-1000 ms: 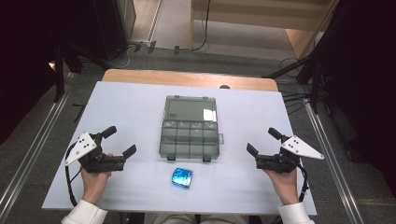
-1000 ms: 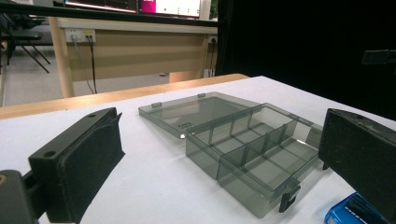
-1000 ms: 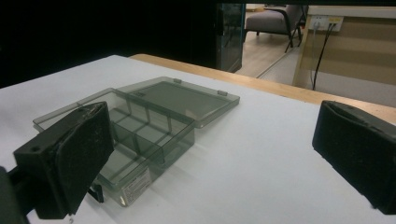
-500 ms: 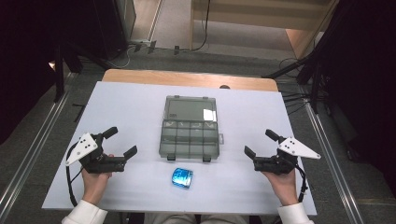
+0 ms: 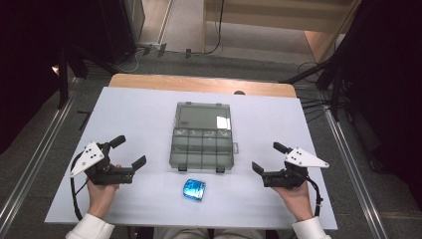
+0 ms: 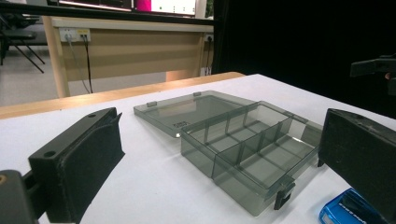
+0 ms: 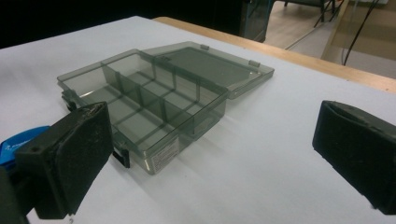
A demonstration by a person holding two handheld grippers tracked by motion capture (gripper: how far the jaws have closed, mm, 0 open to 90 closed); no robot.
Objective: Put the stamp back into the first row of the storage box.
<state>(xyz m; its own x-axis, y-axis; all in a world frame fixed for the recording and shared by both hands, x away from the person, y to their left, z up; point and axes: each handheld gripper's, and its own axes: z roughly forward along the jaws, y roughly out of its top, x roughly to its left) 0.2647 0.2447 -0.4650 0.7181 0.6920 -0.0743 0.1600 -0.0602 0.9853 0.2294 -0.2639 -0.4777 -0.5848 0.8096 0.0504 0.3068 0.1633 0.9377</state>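
A smoky grey compartment box (image 5: 201, 149) lies open at the table's middle, its lid (image 5: 201, 117) flat behind it and its cells bare. A small blue object (image 5: 194, 189) rests just in front of the box. My left gripper (image 5: 132, 150) is open, held left of the box and aimed toward it. My right gripper (image 5: 265, 156) is open on the right side, also facing the box. The left gripper view has the box (image 6: 252, 149) and the blue object (image 6: 348, 210) beyond the left gripper (image 6: 219, 135). In the right gripper view the box (image 7: 140, 100) lies ahead of the right gripper (image 7: 212, 126).
The white table top (image 5: 139, 114) ends in a wooden strip (image 5: 199, 83) at the far side. Dark stands and cables crowd the floor around the table. The right gripper (image 6: 373, 67) appears far off in the left gripper view.
The right gripper has drifted slightly inward toward the box. The left gripper has barely shifted. Box and blue object have not moved.
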